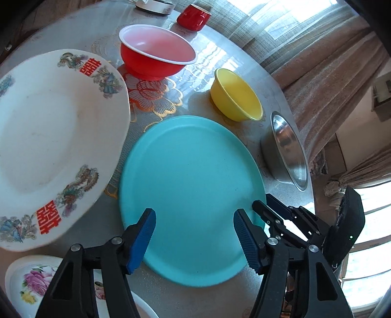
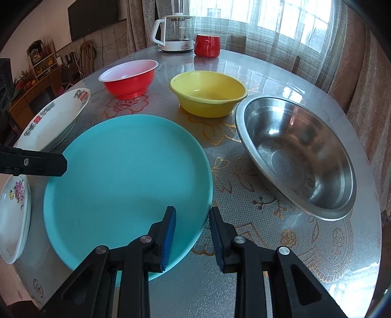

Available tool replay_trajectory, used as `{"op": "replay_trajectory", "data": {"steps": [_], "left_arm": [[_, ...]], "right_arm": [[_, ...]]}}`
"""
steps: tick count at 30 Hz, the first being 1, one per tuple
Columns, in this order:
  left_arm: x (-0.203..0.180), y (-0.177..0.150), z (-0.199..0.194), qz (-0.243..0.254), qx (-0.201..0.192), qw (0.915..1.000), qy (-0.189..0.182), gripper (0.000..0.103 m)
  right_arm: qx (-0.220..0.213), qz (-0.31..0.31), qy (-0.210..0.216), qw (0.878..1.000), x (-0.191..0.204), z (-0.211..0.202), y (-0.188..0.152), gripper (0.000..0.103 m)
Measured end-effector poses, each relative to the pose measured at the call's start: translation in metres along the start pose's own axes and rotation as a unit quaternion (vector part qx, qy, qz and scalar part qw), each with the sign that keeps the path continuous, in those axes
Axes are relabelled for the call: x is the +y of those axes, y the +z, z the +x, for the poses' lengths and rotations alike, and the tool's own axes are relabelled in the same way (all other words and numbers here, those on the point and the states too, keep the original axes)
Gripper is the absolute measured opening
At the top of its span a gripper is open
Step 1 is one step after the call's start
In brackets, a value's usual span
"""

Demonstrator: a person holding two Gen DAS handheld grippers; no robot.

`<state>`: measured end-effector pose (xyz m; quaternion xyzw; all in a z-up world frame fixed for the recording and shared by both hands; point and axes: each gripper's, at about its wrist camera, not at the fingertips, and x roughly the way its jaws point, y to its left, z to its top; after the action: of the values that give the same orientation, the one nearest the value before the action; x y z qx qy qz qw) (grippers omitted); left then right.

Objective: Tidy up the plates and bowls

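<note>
A turquoise plate (image 1: 190, 176) (image 2: 122, 171) lies flat on the round table. My left gripper (image 1: 194, 220) hovers open over its near part with nothing between the pads. My right gripper (image 2: 192, 212) (image 1: 265, 200) straddles the plate's right rim, one pad over the plate and one outside; a gap still shows at the rim. To the left sit a white plate with red characters (image 1: 53, 137) (image 2: 56, 119) and a floral plate (image 1: 27, 281) (image 2: 14, 215). Behind are a red bowl (image 1: 156, 51) (image 2: 129, 78), a yellow bowl (image 1: 237, 95) (image 2: 207, 93) and a steel bowl (image 1: 288, 149) (image 2: 298, 154).
A red mug (image 1: 193, 17) (image 2: 207, 45) and a white kettle (image 2: 176, 34) stand at the table's far side. Curtains (image 2: 354, 73) hang close behind the table on the right. The steel bowl sits near the table's right edge (image 2: 366, 220).
</note>
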<state>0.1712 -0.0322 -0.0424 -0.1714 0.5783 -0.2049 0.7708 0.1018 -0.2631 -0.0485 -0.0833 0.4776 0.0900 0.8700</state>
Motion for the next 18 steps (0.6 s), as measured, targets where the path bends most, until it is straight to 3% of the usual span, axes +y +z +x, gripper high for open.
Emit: {"op": "replay_trajectory", "data": {"steps": [2,6,10,15,18], "left_arm": [[-0.002,-0.002,-0.002,0.018,-0.011,0.9994,0.026,0.064],[0.0,0.001,-0.014,0.011,-0.023,0.9995,0.02,0.067],[0.002,0.0,-0.026,-0.021,-0.041,0.9987,0.023,0.081],[0.016,-0.002,-0.025,-0.095,-0.051,0.9933,0.041,0.084],[0.017,-0.001,-0.017,-0.11,-0.044,0.9916,0.051,0.084]], "right_arm": [[0.0,-0.005,-0.006,1.0,-0.001,-0.001,-0.002,0.018],[0.001,-0.003,-0.002,1.0,-0.004,-0.002,-0.002,0.017],[-0.001,-0.012,-0.009,1.0,-0.001,-0.002,-0.002,0.017],[-0.008,-0.017,-0.007,1.0,-0.002,-0.002,-0.003,0.02],[-0.014,-0.018,-0.005,1.0,-0.004,-0.003,-0.005,0.022]]}}
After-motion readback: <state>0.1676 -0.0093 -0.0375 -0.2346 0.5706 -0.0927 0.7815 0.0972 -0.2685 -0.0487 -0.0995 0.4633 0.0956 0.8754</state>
